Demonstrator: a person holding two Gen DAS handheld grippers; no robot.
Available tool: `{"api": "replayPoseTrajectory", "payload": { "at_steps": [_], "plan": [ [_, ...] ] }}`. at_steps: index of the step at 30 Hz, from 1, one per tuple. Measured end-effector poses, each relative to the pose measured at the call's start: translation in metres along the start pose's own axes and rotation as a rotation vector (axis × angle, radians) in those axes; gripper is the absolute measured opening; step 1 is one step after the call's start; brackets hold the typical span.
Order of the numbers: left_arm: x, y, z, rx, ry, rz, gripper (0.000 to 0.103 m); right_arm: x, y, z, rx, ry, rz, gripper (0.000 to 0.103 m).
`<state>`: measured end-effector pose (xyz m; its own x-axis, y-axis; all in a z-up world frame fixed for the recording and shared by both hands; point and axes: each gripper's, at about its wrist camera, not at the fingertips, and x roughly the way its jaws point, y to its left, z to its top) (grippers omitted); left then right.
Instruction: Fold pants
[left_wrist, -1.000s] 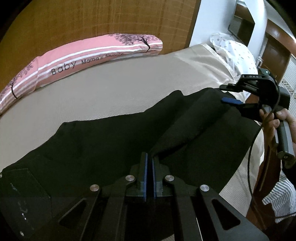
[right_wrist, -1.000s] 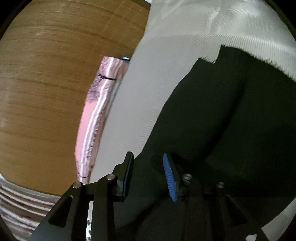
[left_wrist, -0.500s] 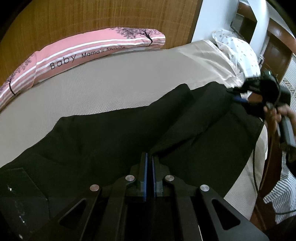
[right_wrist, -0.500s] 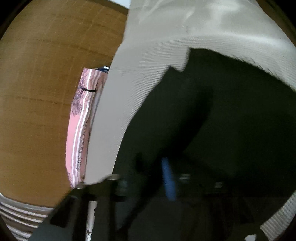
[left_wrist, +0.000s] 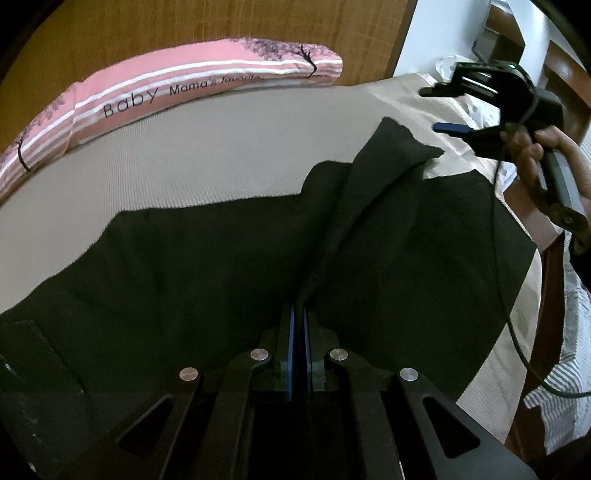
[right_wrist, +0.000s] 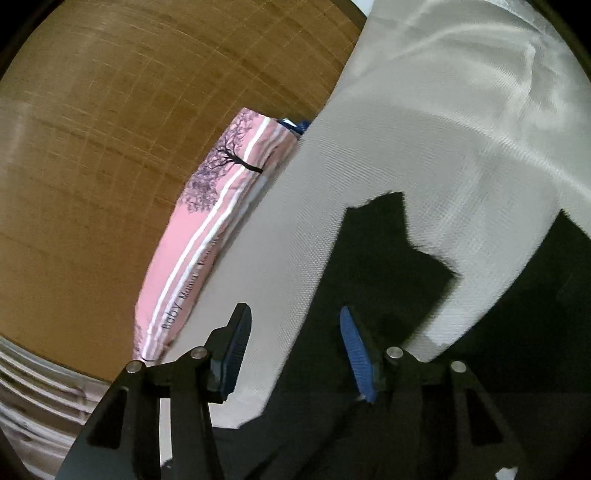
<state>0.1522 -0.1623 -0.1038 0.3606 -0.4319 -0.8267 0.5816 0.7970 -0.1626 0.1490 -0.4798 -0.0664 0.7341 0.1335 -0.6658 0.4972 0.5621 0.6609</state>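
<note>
Now the right gripper is seen lifted off the black pants, jaws opening and empty, where a second ago it was at the cloth. The left gripper stays clamped on a fold. Pants lie half-spread on the bed; regrasping is judged next.

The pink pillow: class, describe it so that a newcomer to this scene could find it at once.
Start at the bed with its beige sheet. Along its far edge, against the wooden wall, lies the long pink pillow. Unlike the black pants nearby, it has white stripes, dark tree prints and the word "Baby".
</note>
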Motion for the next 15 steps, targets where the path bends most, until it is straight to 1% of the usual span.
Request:
{"api": "replayPoseTrajectory", "payload": {
  "at_steps": [2, 4, 5, 10, 15],
  "plan": [
    [0.000, 0.001, 0.000, -0.001, -0.001, -0.004, 0.004, -0.005, -0.014, -0.001, 0.019, 0.003, -0.008, 0.045],
    [0.001, 0.002, 0.000, -0.006, 0.000, -0.010, 0.004, -0.007, -0.030, -0.003, 0.054, 0.017, -0.017, 0.037],
    [0.001, 0.003, -0.001, -0.011, 0.001, -0.015, 0.004, -0.008, -0.037, -0.004, 0.067, 0.022, -0.025, 0.036],
    [0.001, 0.001, -0.001, -0.001, -0.002, -0.010, 0.004, -0.010, -0.069, -0.007, 0.157, 0.022, -0.043, 0.036],
    [0.001, 0.001, -0.001, -0.003, 0.000, -0.009, 0.004, 0.003, -0.076, -0.001, 0.191, 0.033, -0.044, 0.036]
  ]
}}
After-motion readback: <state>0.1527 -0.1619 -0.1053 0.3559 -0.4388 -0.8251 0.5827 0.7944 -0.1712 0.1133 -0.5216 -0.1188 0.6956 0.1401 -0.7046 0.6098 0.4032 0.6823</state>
